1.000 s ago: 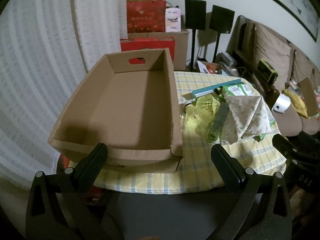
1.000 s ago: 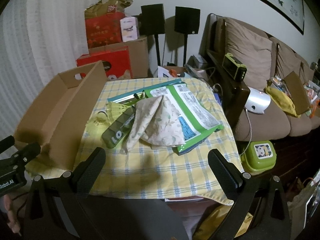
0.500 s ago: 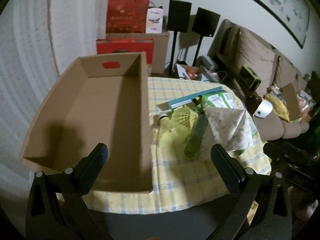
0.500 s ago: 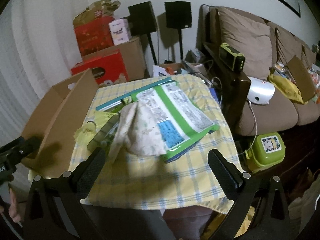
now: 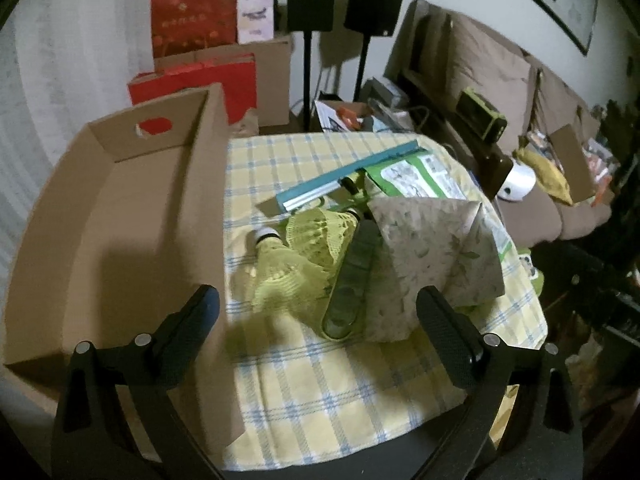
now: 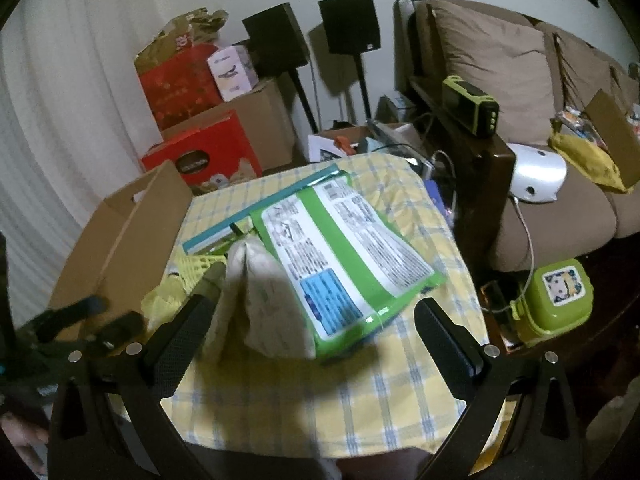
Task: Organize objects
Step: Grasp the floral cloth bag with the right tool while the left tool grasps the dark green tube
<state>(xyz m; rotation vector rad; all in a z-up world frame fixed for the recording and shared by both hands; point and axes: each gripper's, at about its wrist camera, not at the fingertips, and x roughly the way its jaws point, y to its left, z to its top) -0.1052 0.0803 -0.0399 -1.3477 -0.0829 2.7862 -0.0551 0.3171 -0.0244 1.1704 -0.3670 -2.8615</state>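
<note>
I am holding my left tool (image 5: 316,308) spread wide over the near edge of the checked counter (image 5: 320,392); its jaws have just been narrowing a little, gripping nothing. My right tool (image 6: 312,316) is also hanging released, nothing pinched. The empty cardboard box (image 5: 120,216) is sitting on the counter's left side. Just beside it, yellow netting (image 5: 304,252), a green case (image 5: 352,280) and a folded floral cloth (image 5: 428,256) are lying heaped together, the cloth resting partly on a green package (image 6: 348,248).
</note>
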